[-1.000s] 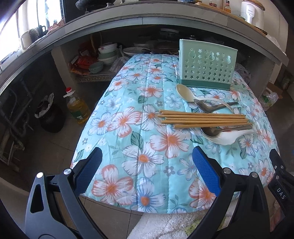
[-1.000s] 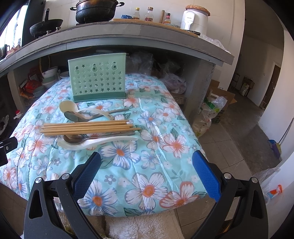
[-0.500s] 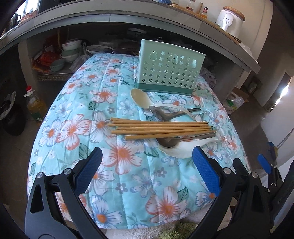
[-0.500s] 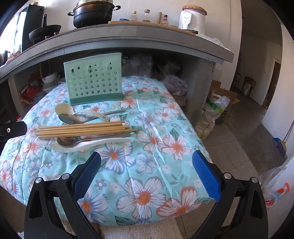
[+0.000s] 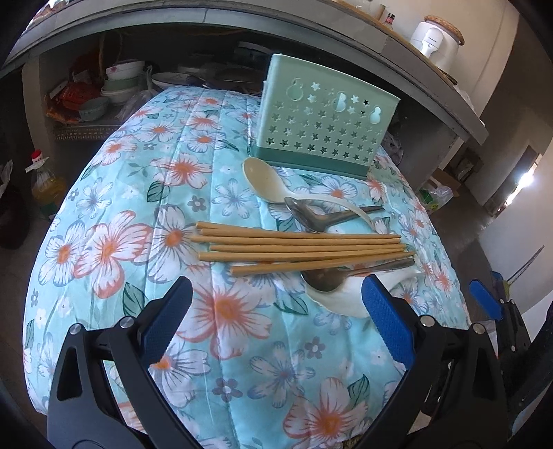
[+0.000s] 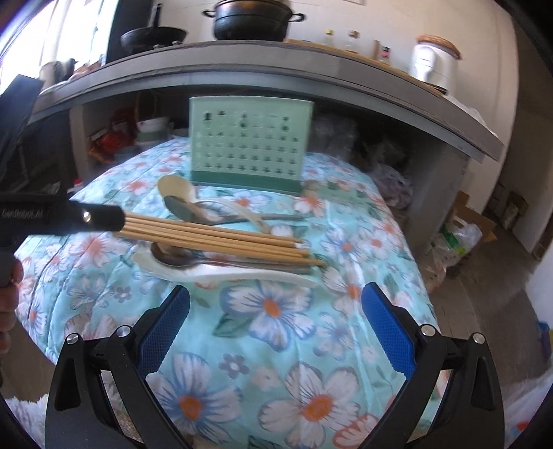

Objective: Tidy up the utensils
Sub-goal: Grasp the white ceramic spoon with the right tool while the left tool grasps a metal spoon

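A mint-green perforated utensil holder (image 5: 323, 121) (image 6: 249, 145) stands at the back of a floral-covered table (image 5: 103, 248) (image 6: 276, 345). In front of it lie a cream plastic spoon (image 5: 266, 181) (image 6: 176, 186), a metal spoon (image 5: 311, 212) (image 6: 186, 209), several wooden chopsticks (image 5: 300, 247) (image 6: 214, 236), another metal spoon (image 5: 328, 278) (image 6: 179, 257) and a white ladle-spoon (image 5: 340, 297) (image 6: 235, 274). My left gripper (image 5: 276, 321) is open and empty just in front of the chopsticks. My right gripper (image 6: 276, 324) is open and empty near the white spoon's handle.
A grey counter (image 6: 311, 72) overhangs the table, with a black pot (image 6: 250, 20) and a white appliance (image 5: 437, 39) on it. Bowls (image 5: 121, 83) sit on a shelf beneath. An oil bottle (image 5: 46, 183) stands on the floor at left. The left gripper's body (image 6: 52, 216) covers the chopsticks' left ends.
Both grippers have moved forward toward the utensils. The left gripper has swung right, so the chopsticks now lie straight ahead of it. Both stay open.
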Action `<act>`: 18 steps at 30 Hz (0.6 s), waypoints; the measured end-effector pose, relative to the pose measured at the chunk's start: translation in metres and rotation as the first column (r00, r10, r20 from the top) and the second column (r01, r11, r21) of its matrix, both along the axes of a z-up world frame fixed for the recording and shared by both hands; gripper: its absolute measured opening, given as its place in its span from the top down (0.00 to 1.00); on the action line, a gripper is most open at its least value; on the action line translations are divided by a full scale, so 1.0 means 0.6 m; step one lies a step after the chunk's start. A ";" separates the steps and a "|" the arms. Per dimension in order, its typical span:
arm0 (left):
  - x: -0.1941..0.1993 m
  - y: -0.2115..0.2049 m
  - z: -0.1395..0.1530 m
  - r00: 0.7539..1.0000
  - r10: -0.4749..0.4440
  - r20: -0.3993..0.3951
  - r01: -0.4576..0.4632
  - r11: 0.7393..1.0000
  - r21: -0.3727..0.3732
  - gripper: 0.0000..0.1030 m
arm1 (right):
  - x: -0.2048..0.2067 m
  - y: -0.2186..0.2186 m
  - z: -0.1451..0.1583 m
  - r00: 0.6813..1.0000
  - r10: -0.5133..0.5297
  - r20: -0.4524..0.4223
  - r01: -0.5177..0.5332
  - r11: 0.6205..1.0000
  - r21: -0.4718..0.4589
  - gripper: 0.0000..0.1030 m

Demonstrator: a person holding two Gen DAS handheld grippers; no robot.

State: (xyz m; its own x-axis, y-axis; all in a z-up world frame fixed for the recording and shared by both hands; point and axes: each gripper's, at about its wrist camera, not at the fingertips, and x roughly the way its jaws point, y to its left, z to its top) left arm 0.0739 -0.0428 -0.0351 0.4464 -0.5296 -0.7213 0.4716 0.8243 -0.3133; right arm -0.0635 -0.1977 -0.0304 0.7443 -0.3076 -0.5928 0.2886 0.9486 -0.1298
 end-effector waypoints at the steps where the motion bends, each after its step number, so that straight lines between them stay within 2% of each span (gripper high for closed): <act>1: 0.008 0.007 -0.001 1.000 0.007 -0.012 -0.007 1.000 -0.007 0.08 | 0.010 0.006 -0.001 0.999 0.036 -0.011 -0.036 0.999 0.004 0.06; 2: 0.015 0.013 -0.002 1.000 0.004 -0.024 -0.005 1.000 -0.016 0.08 | 0.016 0.010 -0.003 0.998 0.058 -0.018 -0.057 0.998 0.010 0.08; 6: 0.034 0.027 -0.007 0.999 0.022 -0.037 -0.023 1.000 -0.011 0.08 | 0.048 0.041 -0.012 0.985 0.161 -0.057 -0.161 0.987 0.008 0.24; 10: 0.043 0.031 -0.010 0.999 0.018 -0.030 -0.018 1.000 -0.006 0.11 | 0.068 0.081 -0.028 0.962 0.250 -0.111 -0.255 0.966 -0.040 0.41; 11: 0.046 0.031 -0.011 0.999 0.014 -0.032 -0.014 1.000 -0.010 0.14 | 0.072 0.090 -0.033 0.956 0.264 -0.128 -0.273 0.960 -0.061 0.46; 12: 0.048 0.031 -0.011 0.999 0.010 -0.034 -0.011 1.000 -0.011 0.22 | 0.075 0.098 -0.037 0.949 0.282 -0.143 -0.295 0.952 -0.078 0.50; 14: 0.054 0.031 -0.015 0.999 0.008 -0.043 -0.008 1.000 -0.012 0.28 | 0.082 0.111 -0.044 0.937 0.304 -0.172 -0.324 0.940 -0.102 0.57; 16: 0.055 0.029 -0.017 0.999 -0.007 -0.053 0.006 1.000 -0.023 0.41 | 0.087 0.124 -0.054 0.926 0.319 -0.201 -0.351 0.924 -0.151 0.64; 18: 0.055 0.027 -0.018 0.998 -0.024 -0.064 0.022 0.999 -0.037 0.47 | 0.088 0.132 -0.058 0.918 0.333 -0.217 -0.372 0.911 -0.178 0.76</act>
